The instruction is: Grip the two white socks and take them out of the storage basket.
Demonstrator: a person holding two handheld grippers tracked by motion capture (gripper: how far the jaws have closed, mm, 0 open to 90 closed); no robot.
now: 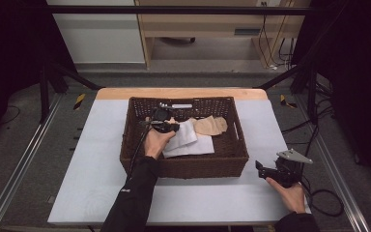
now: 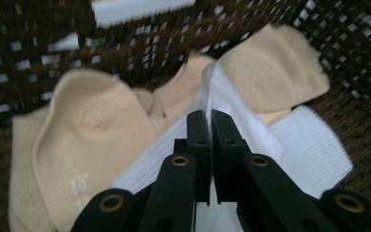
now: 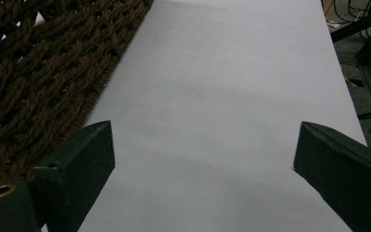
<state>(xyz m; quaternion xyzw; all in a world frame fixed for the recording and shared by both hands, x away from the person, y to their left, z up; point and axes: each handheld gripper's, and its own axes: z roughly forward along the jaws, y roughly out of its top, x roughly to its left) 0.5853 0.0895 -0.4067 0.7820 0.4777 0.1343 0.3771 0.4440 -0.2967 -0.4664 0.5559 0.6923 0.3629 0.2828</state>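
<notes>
Left gripper (image 2: 207, 121) clamped on white sock (image 2: 309, 145) in basket (image 1: 183, 166) (right gripper (image 3: 203, 145) agape, unladen).

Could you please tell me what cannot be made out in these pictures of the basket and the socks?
- Left gripper view: the left gripper pinches the white sock; the pinched fold is hidden by the jaws.
- Left gripper view: the beige sock has pale, blurred, unreadable lettering.
- High view: the basket floor beneath the socks is covered.

The right claw (image 3: 203, 159) stands wide open over the bare white desk (image 3: 222, 96), nothing between its jaws. A brown woven basket (image 3: 38, 72) lies at ten o'clock.
</notes>
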